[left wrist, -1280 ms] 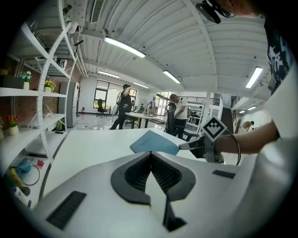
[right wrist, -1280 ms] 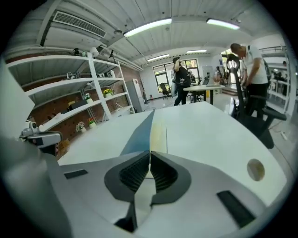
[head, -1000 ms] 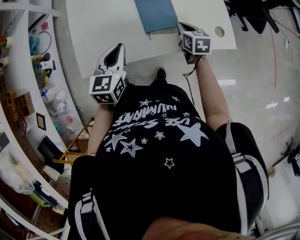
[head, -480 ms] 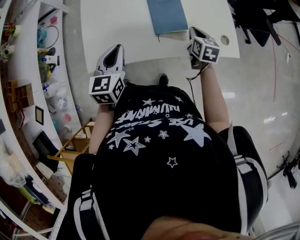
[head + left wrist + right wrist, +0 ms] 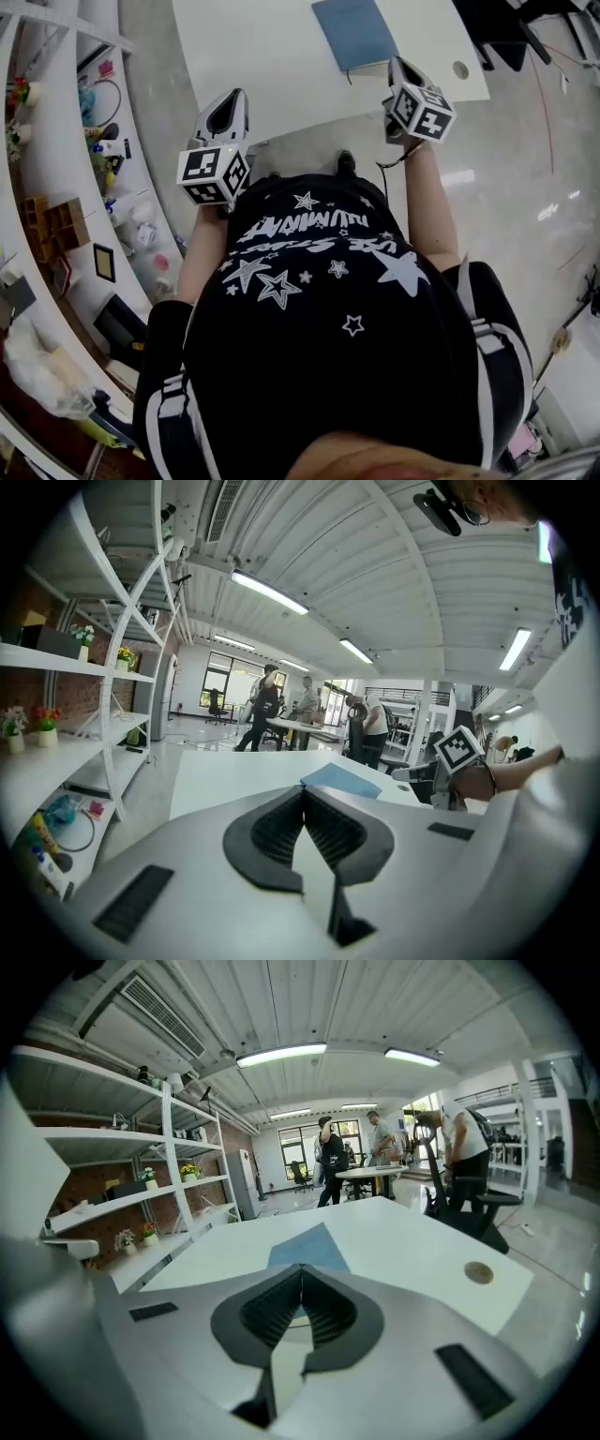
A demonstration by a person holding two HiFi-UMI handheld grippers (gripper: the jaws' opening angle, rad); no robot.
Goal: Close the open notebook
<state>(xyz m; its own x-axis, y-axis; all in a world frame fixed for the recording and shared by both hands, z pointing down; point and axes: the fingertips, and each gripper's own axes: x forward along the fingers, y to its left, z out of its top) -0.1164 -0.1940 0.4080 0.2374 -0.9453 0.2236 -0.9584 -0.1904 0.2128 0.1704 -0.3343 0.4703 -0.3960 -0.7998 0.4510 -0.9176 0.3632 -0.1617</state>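
Blue notebook lies flat and closed on the white table, just beyond the right gripper tips and well ahead of the left gripper. Both grippers' jaws meet, holding nothing, so the task looks complete.

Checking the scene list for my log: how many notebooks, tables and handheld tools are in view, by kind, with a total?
notebook: 1
table: 1
tools: 2 (left tool, right tool)
Total: 4
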